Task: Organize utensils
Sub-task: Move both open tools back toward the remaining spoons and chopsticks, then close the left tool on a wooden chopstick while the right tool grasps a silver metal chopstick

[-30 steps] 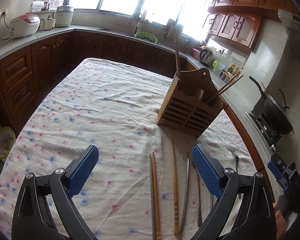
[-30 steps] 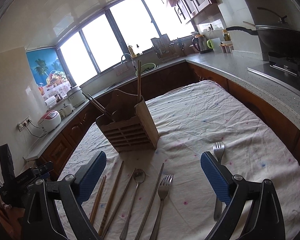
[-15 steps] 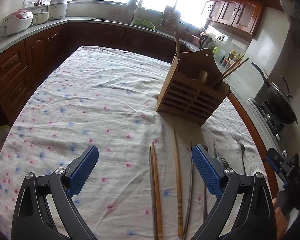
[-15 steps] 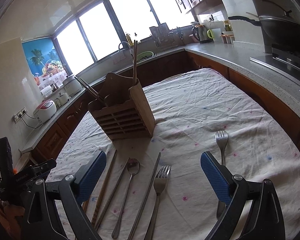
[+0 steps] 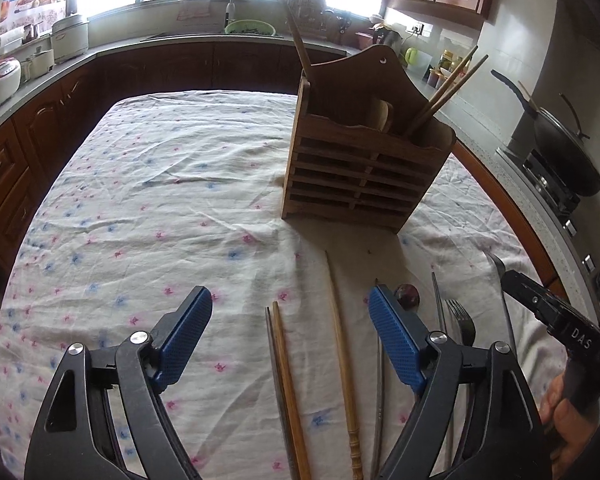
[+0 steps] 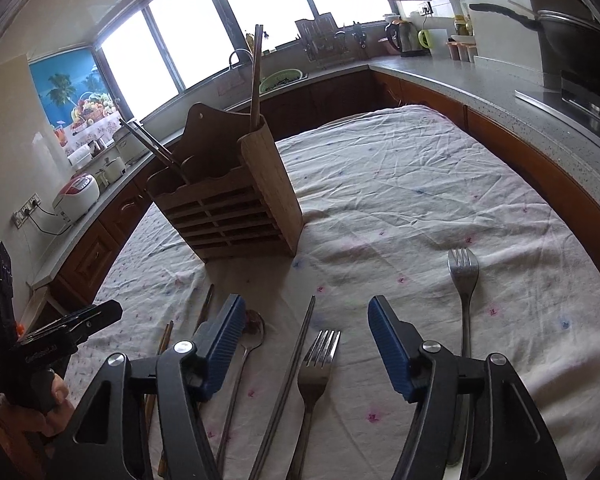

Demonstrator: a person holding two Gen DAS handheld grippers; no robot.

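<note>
A wooden utensil holder [image 5: 360, 168] [image 6: 228, 200] stands on the flowered tablecloth with chopsticks sticking out of it. In front of it lie loose utensils in a row. My left gripper [image 5: 290, 320] hovers low over a metal-and-wood chopstick pair [image 5: 282, 380] and a turned wooden chopstick [image 5: 342, 352]; its jaws are closing, and the pads touch nothing. My right gripper [image 6: 306, 332] hovers over a metal chopstick [image 6: 296, 364] and a fork [image 6: 318, 364], jaws also closing, gripping nothing. A spoon [image 6: 252, 328] lies by its left finger. A second fork [image 6: 464, 276] lies apart to the right.
The tablecloth [image 5: 160, 184] covers a table ringed by dark wooden cabinets and a grey counter [image 6: 500, 80]. A wok [image 5: 568, 152] sits on the stove at the right. A rice cooker [image 6: 78, 196] stands on the left counter.
Both grippers have come forward and lower toward the row of utensils, and the holder looms larger. Both pairs of jaws stand narrower than before.
</note>
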